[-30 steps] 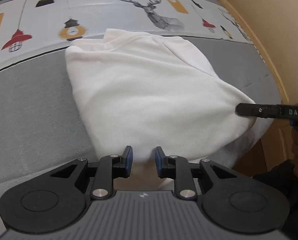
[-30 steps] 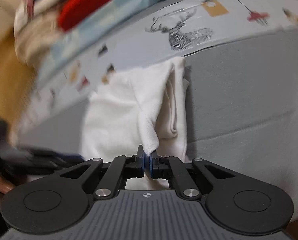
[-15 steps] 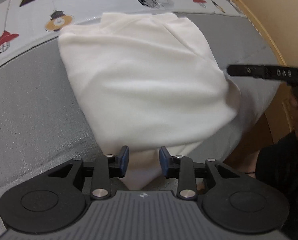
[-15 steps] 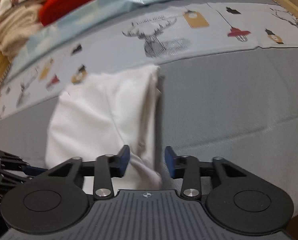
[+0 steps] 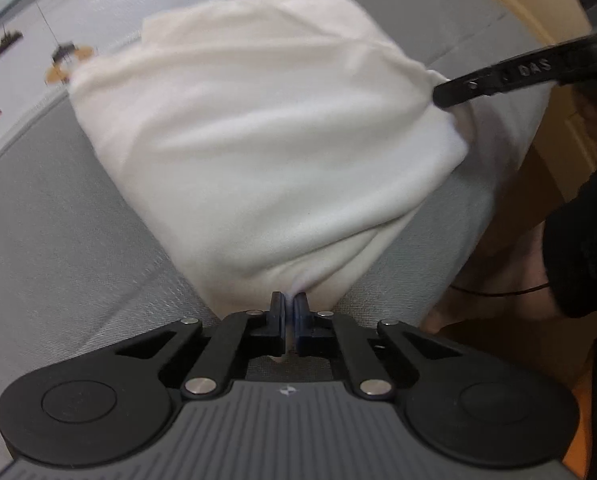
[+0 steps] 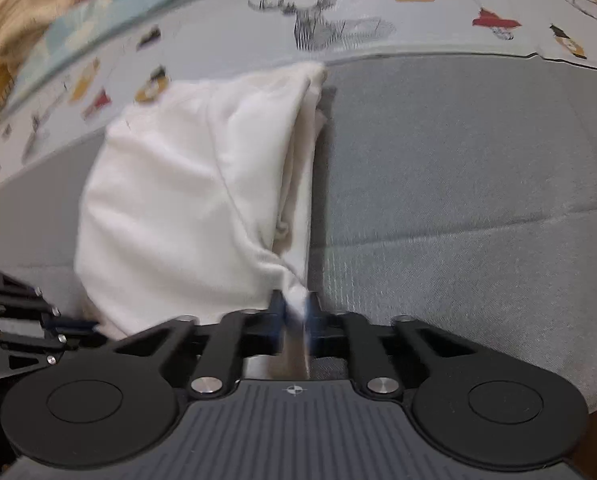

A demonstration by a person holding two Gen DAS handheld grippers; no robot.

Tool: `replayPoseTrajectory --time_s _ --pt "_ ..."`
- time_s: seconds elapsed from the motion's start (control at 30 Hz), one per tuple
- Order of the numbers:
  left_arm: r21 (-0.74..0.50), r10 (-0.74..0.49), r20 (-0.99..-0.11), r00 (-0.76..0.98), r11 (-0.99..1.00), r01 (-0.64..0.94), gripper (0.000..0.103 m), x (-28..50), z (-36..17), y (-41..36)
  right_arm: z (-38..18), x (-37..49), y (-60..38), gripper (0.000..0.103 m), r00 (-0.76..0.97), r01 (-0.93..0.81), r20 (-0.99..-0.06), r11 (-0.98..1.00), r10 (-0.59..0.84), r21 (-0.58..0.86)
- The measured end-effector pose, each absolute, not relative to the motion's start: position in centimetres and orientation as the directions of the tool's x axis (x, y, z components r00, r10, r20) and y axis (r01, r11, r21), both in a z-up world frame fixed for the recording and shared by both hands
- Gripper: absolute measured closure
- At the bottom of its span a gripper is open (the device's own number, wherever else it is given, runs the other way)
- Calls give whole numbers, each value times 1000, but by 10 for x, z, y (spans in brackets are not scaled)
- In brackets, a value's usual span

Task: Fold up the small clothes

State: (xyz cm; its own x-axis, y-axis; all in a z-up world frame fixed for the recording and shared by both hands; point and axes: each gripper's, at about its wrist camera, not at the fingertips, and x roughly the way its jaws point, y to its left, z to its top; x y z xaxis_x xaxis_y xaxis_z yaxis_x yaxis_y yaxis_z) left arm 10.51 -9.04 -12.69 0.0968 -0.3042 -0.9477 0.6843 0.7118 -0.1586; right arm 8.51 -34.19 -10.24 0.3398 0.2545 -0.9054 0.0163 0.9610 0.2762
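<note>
A white garment [image 5: 258, 140] lies partly folded on the grey bed cover [image 5: 58, 240]. My left gripper [image 5: 289, 304] is shut on its near corner. The right gripper's black finger [image 5: 498, 78] reaches the garment's right corner in the left wrist view. In the right wrist view the garment [image 6: 186, 208] shows a thick folded edge on its right side, and my right gripper [image 6: 296, 308] is shut on the near corner of that edge. The left gripper [image 6: 14, 328] shows at the lower left there.
A printed sheet with deer and lantern pictures [image 6: 322, 24] runs along the far side. A pile of beige and red clothes [image 6: 26, 8] sits at the far left. The bed's wooden edge [image 5: 510, 4] and a person's dark sleeve [image 5: 578, 240] are at the right.
Both grippers were open half a second ago and have closed on the garment's near corners. The right gripper had let go of a corner before that and regripped.
</note>
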Motion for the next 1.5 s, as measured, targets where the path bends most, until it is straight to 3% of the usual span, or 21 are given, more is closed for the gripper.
replayPoseTrajectory --time_s 0.23,0.4,0.47,0.6,0.7,0.77,0.9,0.97,1.1,1.13,1.2,1.27,1.5 --pt "-152 -343 -933 110 651 743 103 82 -107 -60 -88 81 -367 96 409 123 -847 898 341 422" --pt "-89 -189 -981 31 592 801 103 64 -140 -58 -121 83 -346 94 214 96 -955 968 205 230" --pt "-121 -248 -968 48 620 775 102 69 -129 -56 -121 83 -341 85 216 82 -962 979 165 186" --pt "-244 -437 -889 137 705 666 99 93 -96 -43 -94 80 -341 78 377 73 -913 978 153 194" --pt "-247 -447 -876 179 736 631 98 100 -95 -47 -80 77 -336 70 457 8 -860 966 227 260" --pt "-227 -425 -888 176 738 635 94 99 -100 -58 -83 78 -331 69 453 -32 -857 965 247 261" --pt "-158 -307 -943 127 750 642 67 101 -127 -74 -115 84 -317 63 317 -62 -940 992 127 114" --pt "-150 -253 -964 79 767 624 65 104 -136 -72 -127 86 -319 59 252 -36 -964 996 89 83" --pt "-245 -371 -917 148 816 523 57 124 -114 -53 -98 83 -335 56 407 18 -899 983 160 183" --pt "-286 -410 -895 173 827 484 54 130 -108 -45 -89 82 -337 53 466 23 -866 976 181 216" --pt "-330 -441 -872 211 849 412 50 139 -105 -35 -78 82 -340 37 556 31 -807 966 198 258" --pt "-345 -438 -865 245 873 343 43 146 -108 -27 -80 87 -341 35 574 35 -791 958 213 283" --pt "-436 -457 -845 277 890 137 42 170 -132 -4 -118 114 -333 33 463 124 -869 958 176 260"
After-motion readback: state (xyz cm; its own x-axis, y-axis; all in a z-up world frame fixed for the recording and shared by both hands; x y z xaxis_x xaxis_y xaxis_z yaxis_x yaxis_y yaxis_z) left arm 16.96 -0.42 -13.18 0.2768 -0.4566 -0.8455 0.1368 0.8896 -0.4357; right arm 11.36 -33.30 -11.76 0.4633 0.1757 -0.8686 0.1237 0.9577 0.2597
